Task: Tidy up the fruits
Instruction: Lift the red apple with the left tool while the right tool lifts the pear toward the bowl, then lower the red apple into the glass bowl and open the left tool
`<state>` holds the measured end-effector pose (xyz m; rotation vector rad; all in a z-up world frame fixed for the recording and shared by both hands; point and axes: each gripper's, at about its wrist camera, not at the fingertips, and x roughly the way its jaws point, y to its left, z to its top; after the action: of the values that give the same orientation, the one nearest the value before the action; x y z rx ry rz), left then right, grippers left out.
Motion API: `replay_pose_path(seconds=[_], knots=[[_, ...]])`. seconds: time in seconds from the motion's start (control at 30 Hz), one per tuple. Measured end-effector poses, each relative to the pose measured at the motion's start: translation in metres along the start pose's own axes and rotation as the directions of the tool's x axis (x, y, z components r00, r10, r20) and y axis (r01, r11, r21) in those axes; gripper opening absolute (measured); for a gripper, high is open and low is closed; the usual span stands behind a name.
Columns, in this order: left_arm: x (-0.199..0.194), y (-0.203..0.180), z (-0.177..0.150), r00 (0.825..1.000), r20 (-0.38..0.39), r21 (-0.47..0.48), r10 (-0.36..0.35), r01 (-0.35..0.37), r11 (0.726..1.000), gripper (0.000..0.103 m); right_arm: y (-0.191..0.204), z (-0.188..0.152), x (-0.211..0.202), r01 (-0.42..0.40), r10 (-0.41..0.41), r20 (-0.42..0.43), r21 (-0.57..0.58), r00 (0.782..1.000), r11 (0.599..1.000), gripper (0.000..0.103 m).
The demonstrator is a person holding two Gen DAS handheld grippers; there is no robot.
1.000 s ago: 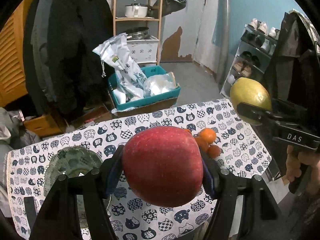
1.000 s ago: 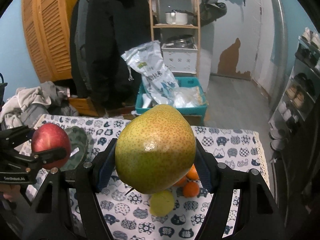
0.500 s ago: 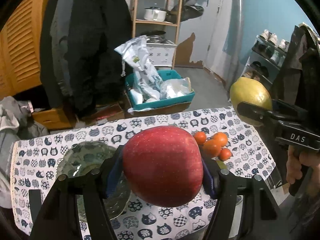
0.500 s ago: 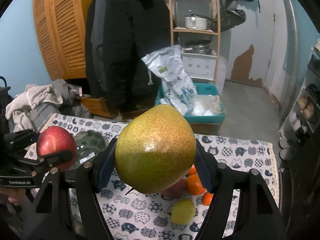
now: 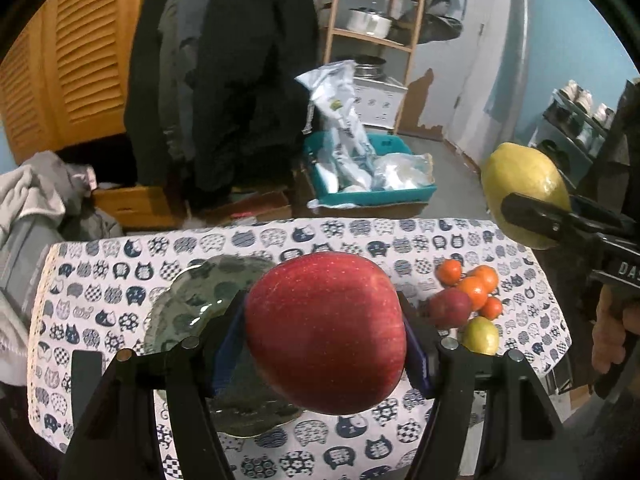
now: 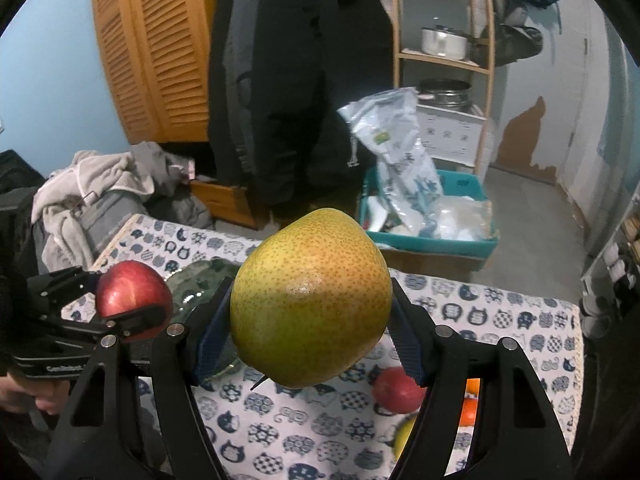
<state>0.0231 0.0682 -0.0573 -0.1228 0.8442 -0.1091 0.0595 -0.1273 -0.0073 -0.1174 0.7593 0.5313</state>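
Note:
My left gripper [image 5: 324, 336] is shut on a big red apple [image 5: 325, 332] and holds it above the near edge of a green glass plate [image 5: 200, 300]. My right gripper [image 6: 310, 332] is shut on a speckled yellow-green pear [image 6: 312, 296], held in the air over the table. The pear [image 5: 524, 194] also shows at the right of the left wrist view. The apple [image 6: 134, 294] and the plate [image 6: 200, 280] show at the left of the right wrist view. A small red fruit [image 5: 450, 307], several small oranges [image 5: 474, 286] and a yellow-green fruit [image 5: 480, 335] lie on the table's right part.
The table has a cat-print cloth [image 5: 120, 272]. Behind it stand a teal bin with plastic bags [image 5: 368, 184], a wooden shelf with pots [image 5: 368, 24], hanging dark coats [image 5: 240, 72] and a pile of clothes [image 5: 36, 200]. A shoe rack [image 5: 576, 128] is at the right.
Both grippers have swung left with their fruit still held. The plate now lies nearer the centre under the apple, and the loose fruit group has come further into view.

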Motion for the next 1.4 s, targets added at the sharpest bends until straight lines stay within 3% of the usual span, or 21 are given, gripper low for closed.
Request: replay_pose_path(seconds=[0.27, 0.73, 1.3, 1.4], knots=[[0.014, 0.037, -0.011, 0.998, -0.031, -0.056, 0.053, -0.054, 0.997, 0.07, 0.028, 0.006, 0.027, -0.06, 0.06, -0.034, -0.008, 0.998, 0.998, 0.071], [0.079, 0.098, -0.044, 0.977, -0.19, -0.171, 0.097, -0.131, 0.977, 0.07, 0.065, 0.01, 0.074, -0.119, 0.115, -0.098, -0.043, 0.989, 0.992, 0.071], [0.144, 0.119, -0.093, 0.914, -0.397, -0.196, 0.088, -0.179, 0.964, 0.07, 0.096, -0.009, 0.124, -0.166, 0.146, -0.205, -0.08, 0.968, 0.983, 0.071], [0.142, 0.12, -0.092, 0.92, -0.382, -0.201, 0.093, -0.181, 0.963, 0.07, 0.097, -0.01, 0.127, -0.168, 0.148, -0.212, -0.078, 0.966, 0.983, 0.071]])
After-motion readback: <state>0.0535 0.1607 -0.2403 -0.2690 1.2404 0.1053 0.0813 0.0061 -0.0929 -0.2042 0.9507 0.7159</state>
